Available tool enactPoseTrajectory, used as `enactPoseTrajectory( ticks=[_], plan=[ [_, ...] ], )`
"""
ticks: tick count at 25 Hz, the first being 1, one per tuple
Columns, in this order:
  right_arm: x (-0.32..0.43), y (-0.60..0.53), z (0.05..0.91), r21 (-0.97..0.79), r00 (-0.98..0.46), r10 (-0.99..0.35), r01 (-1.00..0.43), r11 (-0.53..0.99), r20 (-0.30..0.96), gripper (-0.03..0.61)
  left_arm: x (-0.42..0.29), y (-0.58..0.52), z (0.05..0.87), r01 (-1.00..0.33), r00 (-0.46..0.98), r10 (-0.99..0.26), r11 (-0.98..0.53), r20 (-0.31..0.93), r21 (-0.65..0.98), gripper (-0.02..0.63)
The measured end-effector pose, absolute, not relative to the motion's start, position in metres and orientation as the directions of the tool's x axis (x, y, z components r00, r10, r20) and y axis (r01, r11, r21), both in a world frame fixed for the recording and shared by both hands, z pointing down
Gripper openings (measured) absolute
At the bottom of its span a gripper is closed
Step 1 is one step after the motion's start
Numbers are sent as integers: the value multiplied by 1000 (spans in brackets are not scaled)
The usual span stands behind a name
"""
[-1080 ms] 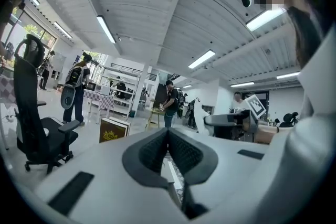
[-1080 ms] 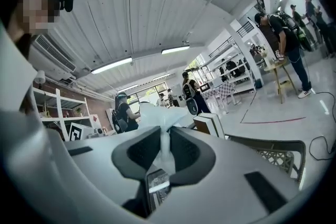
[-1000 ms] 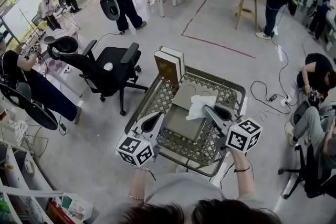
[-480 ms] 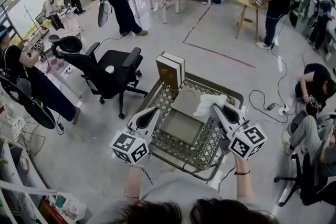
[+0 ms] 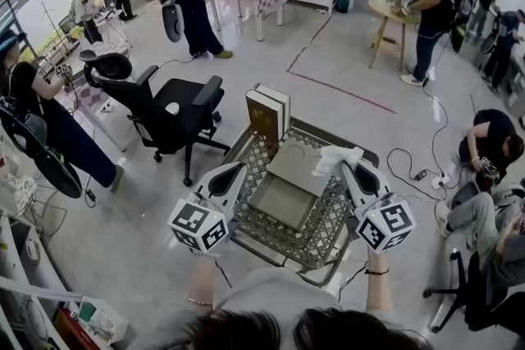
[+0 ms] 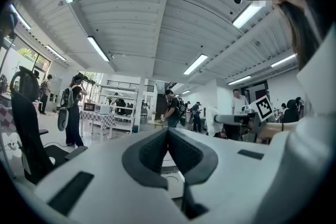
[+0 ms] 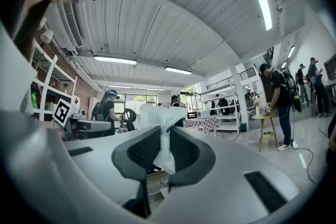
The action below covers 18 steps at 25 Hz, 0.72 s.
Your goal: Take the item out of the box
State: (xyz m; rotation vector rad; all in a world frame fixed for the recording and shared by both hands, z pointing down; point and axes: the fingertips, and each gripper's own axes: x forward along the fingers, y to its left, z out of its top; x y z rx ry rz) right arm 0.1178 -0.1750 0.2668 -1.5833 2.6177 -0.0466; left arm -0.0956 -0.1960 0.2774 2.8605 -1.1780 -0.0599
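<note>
In the head view a lattice-topped bench (image 5: pixel 321 235) carries an open grey-brown box (image 5: pixel 283 197) near its middle, with one flap folded out toward the far edge. Two books (image 5: pixel 268 111) stand upright at the far left corner. The left tool (image 5: pixel 239 169) reaches in over the near left edge, just beside the box's left wall, with its marker cube toward the person. The right tool (image 5: pixel 345 165) comes in from the near right corner and pinches a crumpled white item (image 5: pixel 337 156). The white item shows outside the box opening, over the far right part of the bench next to the flap; this view does not settle whether it touches the flap. A black office chair (image 5: pixel 175 117) stands on the floor left of the bench, and several people stand or sit around the room. In the left gripper view the left tool (image 6: pixel 168 132) has its dark pads pressed narrow against each other with nothing between them, and it points out across the room at standing people and shelves. In the right gripper view the right tool (image 7: pixel 164 134) grips the white item (image 7: pixel 157 114) between its pads. The thin crumpled material bunches up above the tips and hangs a little below them, and a strip of the bench lattice shows underneath.
</note>
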Motion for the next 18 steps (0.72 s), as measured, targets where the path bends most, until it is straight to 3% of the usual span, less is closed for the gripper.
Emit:
enactPoseTrajectory(
  ticks=[18],
  plan=[
    [121,-177,268,-72,-449,-892,-889,452,-60,67,-99,-199,276,-708,704,-710,-704,-20,56,17]
  ],
)
